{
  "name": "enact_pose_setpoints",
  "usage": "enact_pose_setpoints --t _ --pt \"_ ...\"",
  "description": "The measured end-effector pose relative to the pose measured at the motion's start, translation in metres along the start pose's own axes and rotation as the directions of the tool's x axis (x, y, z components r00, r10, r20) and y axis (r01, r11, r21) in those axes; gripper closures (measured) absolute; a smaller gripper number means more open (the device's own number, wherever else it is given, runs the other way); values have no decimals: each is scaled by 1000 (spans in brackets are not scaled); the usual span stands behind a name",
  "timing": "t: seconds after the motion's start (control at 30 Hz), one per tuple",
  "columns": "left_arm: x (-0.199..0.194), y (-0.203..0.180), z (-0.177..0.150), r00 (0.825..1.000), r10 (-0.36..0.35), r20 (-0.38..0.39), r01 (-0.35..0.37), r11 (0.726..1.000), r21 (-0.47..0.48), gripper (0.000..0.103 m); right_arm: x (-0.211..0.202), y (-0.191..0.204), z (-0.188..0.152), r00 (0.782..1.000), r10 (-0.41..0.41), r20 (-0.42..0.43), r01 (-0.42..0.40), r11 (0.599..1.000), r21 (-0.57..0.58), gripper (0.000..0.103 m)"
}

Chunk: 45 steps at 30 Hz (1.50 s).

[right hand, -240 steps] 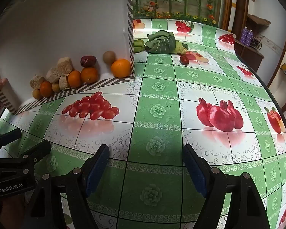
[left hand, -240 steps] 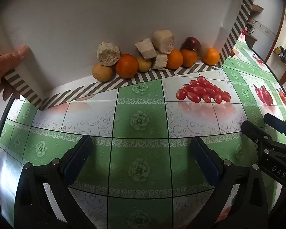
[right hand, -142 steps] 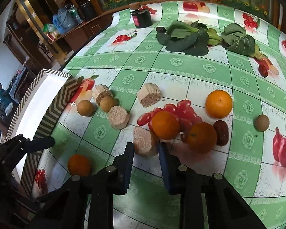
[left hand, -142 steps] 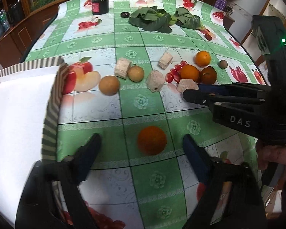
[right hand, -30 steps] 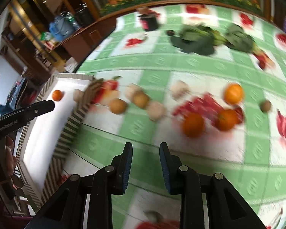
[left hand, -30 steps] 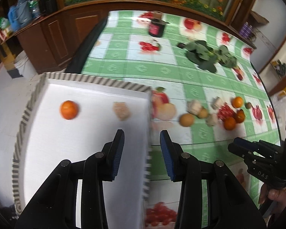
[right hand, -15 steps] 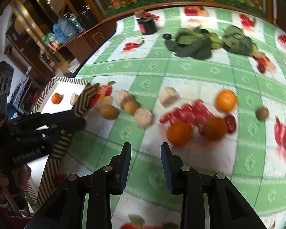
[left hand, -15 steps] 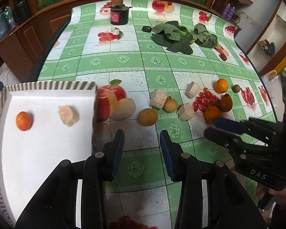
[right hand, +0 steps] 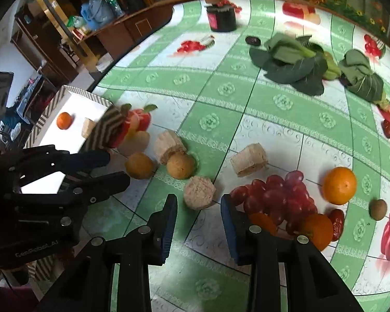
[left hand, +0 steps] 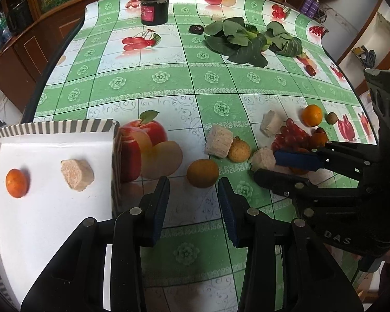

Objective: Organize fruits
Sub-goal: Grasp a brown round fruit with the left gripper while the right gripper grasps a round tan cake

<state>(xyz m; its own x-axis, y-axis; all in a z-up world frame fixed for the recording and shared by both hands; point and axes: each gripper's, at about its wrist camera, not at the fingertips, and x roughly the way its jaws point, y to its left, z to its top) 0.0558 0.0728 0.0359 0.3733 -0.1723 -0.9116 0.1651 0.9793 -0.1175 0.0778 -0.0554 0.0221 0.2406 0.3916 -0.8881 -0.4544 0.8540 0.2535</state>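
left tongs (left hand: 192,202): brown fruit (left hand: 202,173) ahead | tray wall (left hand: 115,163) left

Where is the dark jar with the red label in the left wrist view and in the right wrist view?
Left wrist view: the jar stands at the top, left of centre, at the table's far edge.
Right wrist view: the jar stands at the top, just right of centre.
Shared landmark: the leafy greens lie to its right in both.
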Motion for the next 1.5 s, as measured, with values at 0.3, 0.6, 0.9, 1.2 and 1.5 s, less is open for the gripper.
enact_pose_setpoints --t 0.3,0.6,0.9,1.2,1.5 --pt "19 0 6 1000 15 -27 -16 999 -33 65 0 -4 0 999 43 31 -44 999 4 78" --pt "12 3 1 1000 -8 0 8 998 -56 76 -12 -7 -7 997 52 51 -54 998 41 78" --pt "-26 7 -19 998 44 49 -40 996 -79 76 -32 8 -18 994 63 90 -68 996 55 78" --pt "-59 20 -39 991 94 96 -83 990 -112 76 -46 32 -31 990 77 118 -85 994 66 78" --pt "-92 47 -56 982 122 144 -100 983 -153 76 -59 71 -29 986 83 147 -86 996 15 78"
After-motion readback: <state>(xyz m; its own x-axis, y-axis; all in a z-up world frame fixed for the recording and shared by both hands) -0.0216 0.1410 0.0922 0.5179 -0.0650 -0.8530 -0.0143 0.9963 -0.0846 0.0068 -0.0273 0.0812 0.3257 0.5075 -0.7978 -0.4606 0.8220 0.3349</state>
